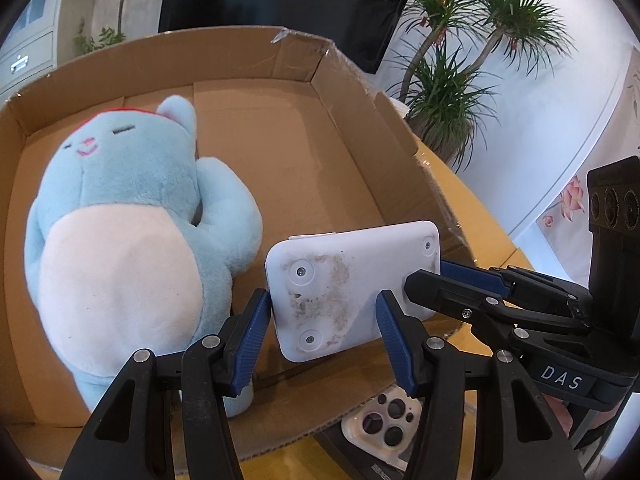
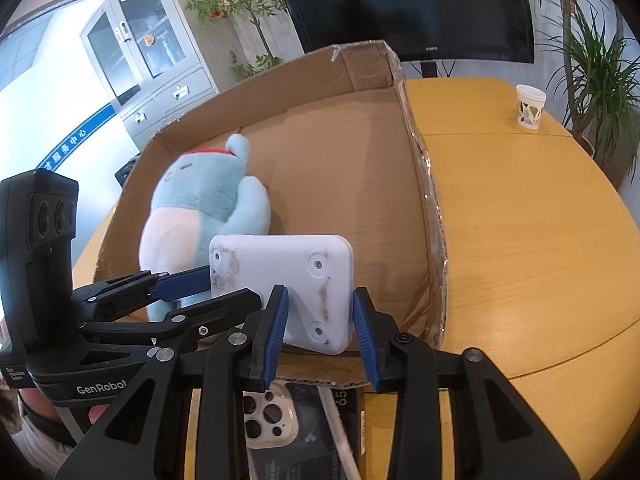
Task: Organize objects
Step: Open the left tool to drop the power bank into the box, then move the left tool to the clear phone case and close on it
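A white plastic device [image 1: 352, 288] with screws and grime on its underside is held over the near edge of a cardboard box [image 1: 304, 60]. My left gripper [image 1: 324, 320] is shut on its left part and my right gripper [image 2: 318, 320] is shut on its right part; the device [image 2: 288, 276] shows in the right wrist view too. The right gripper [image 1: 460, 280] reaches in from the right in the left wrist view; the left gripper [image 2: 200, 288] comes from the left in the right wrist view. A light blue plush toy [image 1: 132, 224] lies in the box's left half [image 2: 208, 208].
A phone in a white case [image 1: 384, 416] lies on a black box [image 2: 320, 432] just before the cardboard box. The box [image 2: 400, 184] sits on a yellow wooden table [image 2: 540, 240]. A paper cup [image 2: 530, 106] stands at the far right. Potted plants and a TV stand behind.
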